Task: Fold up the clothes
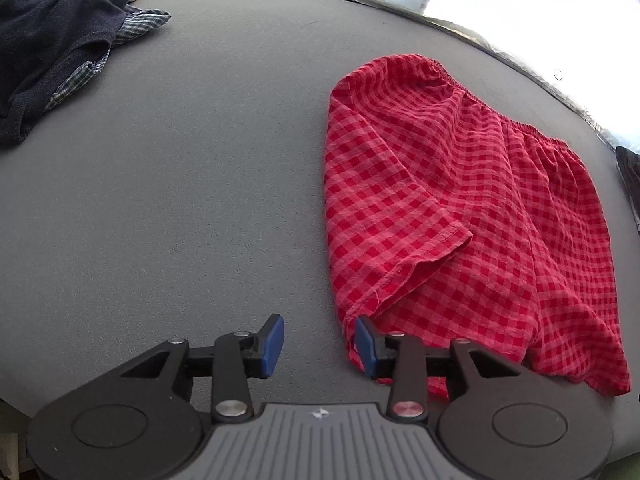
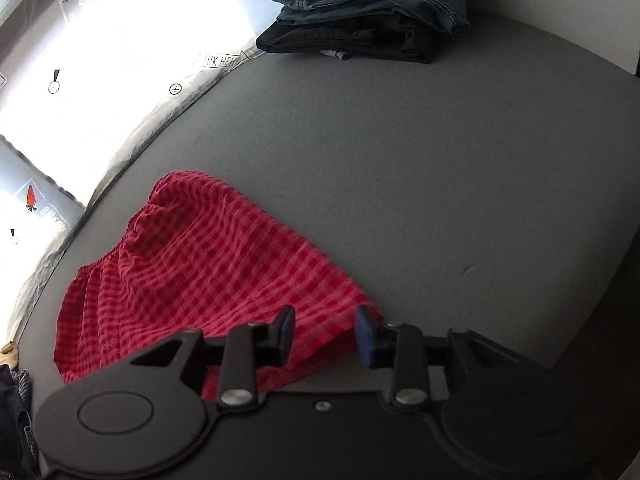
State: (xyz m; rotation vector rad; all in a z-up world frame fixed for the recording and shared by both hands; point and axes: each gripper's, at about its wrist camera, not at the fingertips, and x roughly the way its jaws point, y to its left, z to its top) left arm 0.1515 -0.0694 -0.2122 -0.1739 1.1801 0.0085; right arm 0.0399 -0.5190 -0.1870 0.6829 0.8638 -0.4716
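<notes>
Nearest me, my left gripper [image 1: 319,345] has its jaws spread with nothing between them, its right pad just beside the near hem of the 1 pair of red checked shorts [image 1: 460,208]. My right gripper [image 2: 325,334] is likewise spread, poised over the shorts' near corner. The shorts lie flat on the grey tabletop [image 1: 200,184], 1 leg folded over. Farther off I count 2 heaps: loose dark garments [image 1: 52,40] and a folded stack [image 2: 372,12].
</notes>
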